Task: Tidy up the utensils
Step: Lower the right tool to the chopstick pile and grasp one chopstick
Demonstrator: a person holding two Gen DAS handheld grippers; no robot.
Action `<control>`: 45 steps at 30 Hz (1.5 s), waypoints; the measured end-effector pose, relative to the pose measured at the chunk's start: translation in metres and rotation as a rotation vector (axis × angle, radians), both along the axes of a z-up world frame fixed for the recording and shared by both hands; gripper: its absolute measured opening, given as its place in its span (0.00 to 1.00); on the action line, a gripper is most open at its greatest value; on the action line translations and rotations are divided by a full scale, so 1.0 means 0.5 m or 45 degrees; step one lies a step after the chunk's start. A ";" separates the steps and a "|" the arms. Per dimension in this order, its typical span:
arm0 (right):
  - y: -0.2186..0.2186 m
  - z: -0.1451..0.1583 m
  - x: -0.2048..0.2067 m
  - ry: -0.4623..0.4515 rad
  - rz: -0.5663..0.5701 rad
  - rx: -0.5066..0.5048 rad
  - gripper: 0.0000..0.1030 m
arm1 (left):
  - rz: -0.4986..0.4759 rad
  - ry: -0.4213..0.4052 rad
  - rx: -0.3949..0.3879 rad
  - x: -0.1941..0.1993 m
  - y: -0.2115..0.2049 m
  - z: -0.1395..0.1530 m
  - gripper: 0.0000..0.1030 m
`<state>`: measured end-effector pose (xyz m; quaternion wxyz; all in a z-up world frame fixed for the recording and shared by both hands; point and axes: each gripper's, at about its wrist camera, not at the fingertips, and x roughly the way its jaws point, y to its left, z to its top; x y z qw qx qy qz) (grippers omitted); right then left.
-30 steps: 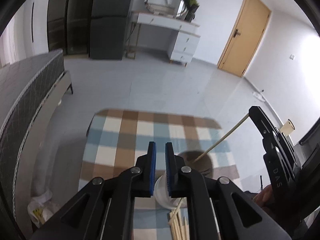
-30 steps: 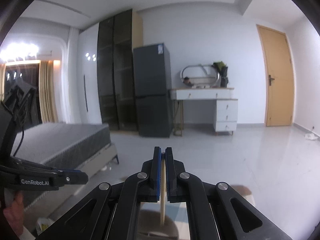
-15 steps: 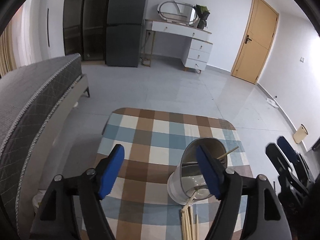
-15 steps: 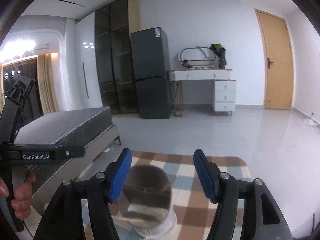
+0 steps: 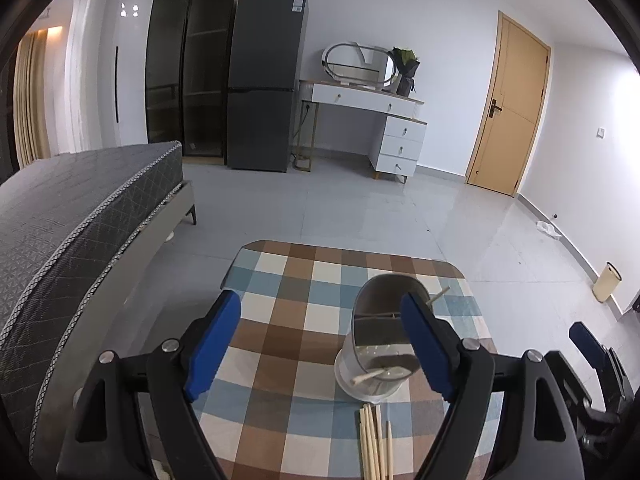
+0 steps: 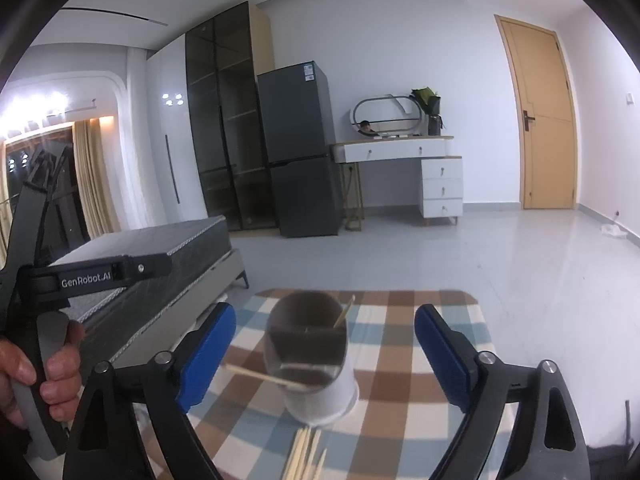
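Setting: a small table under a blue, brown and cream checked cloth (image 5: 304,320) stood in a bedroom, with a grey quilted bed (image 5: 72,216) to its left.
Holder: a grey metal utensil cylinder with an inner divider and a white base (image 5: 378,344) stood upright on the cloth, near its right side in the left wrist view.
Chopsticks stowed: one pale wooden chopstick (image 6: 345,312) leaned out over the far rim; another (image 6: 264,376) lay slanted across the near opening, probably not fully dropped in.
Chopsticks waiting: a bundle of pale wooden chopsticks (image 5: 374,440) lay flat on the cloth just in front of the holder, presumably kept close for short transfers.
Left gripper (image 5: 324,344): jaws were opening, blue pads wide apart, nothing between them but cloth; the right pad overlapped the holder in the picture only.
Right gripper (image 6: 324,356): jaws were opening; the holder appeared between the pads, neither pad pressing on it.
Left wrist view only: the compartments inside the holder, and the right gripper's blue tip (image 5: 588,344) at the frame's right edge.
Right wrist view only: the person's hand (image 6: 40,376) gripping the handle of the left tool.
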<state>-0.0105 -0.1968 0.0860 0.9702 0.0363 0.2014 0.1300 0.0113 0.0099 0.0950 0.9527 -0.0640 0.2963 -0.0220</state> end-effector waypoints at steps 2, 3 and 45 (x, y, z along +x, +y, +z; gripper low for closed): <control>-0.001 -0.010 -0.017 0.016 -0.004 0.008 0.91 | -0.001 -0.006 0.009 -0.012 -0.003 -0.008 0.76; -0.002 -0.015 -0.025 0.024 -0.008 0.014 0.91 | -0.002 -0.006 0.011 -0.017 -0.005 -0.014 0.76; 0.029 -0.329 0.101 0.900 -0.090 -0.101 0.57 | 0.068 0.374 -0.051 0.024 0.009 -0.258 0.76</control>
